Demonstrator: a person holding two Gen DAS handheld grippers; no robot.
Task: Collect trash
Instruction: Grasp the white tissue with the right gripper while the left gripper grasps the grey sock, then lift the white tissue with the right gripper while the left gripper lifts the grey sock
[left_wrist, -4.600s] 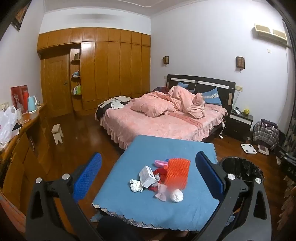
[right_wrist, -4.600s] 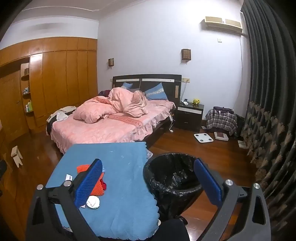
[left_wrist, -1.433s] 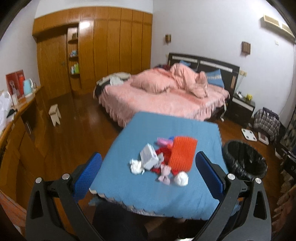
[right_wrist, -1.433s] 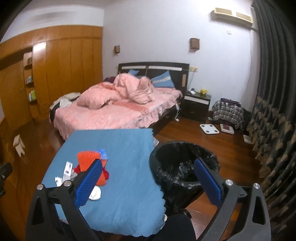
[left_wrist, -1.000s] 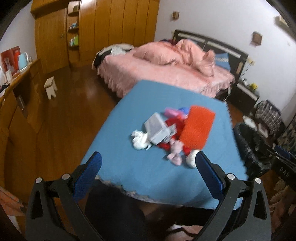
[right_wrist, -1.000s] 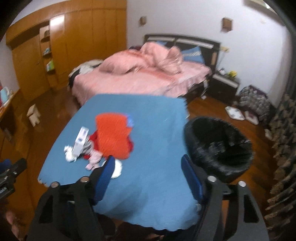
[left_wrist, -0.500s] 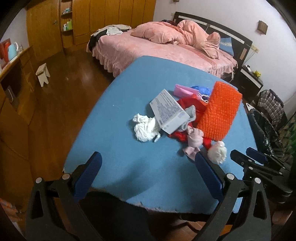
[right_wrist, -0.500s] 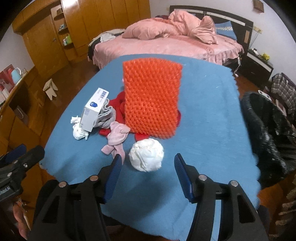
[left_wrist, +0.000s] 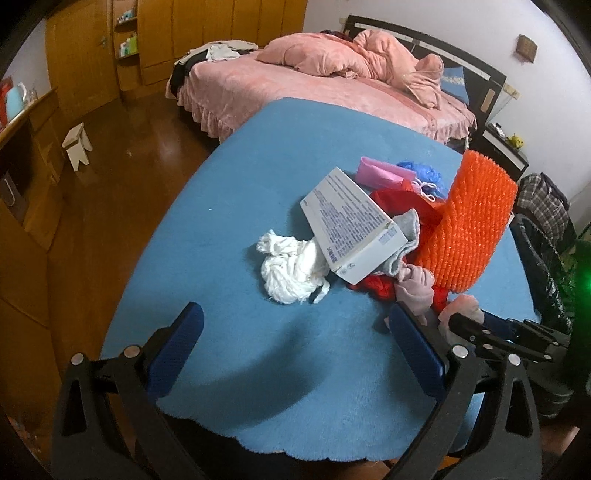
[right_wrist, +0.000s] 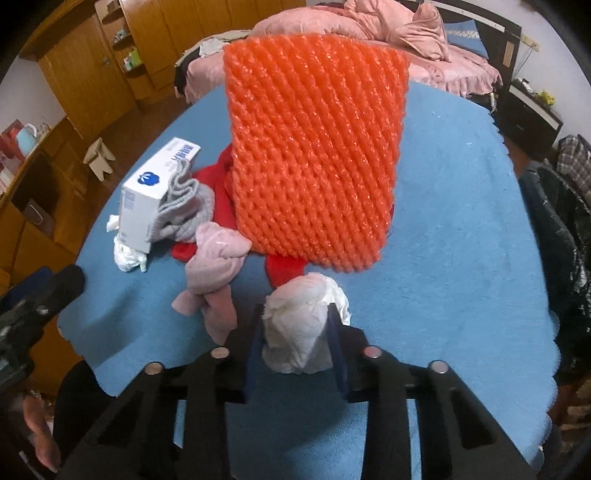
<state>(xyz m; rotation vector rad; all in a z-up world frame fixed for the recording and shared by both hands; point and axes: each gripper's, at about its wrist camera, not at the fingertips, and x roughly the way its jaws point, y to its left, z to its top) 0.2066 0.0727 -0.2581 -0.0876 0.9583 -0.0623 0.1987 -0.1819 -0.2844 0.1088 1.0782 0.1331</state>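
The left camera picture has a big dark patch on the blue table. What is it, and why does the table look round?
Left wrist view: the patch is a shadow on the blue tablecloth, ahead of the open left gripper. Both views: the fisheye lens bends straight edges, so the table bulges.

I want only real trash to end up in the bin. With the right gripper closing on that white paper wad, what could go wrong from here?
1. The right gripper is closing on the soft paper wad; only its lower part sits between the pads, so it may slip free when lifted.
2. The pink cloth lies right beside the wad and could get snagged.
3. The bin stands past the table edge, so a loose wad could drop on the floor.
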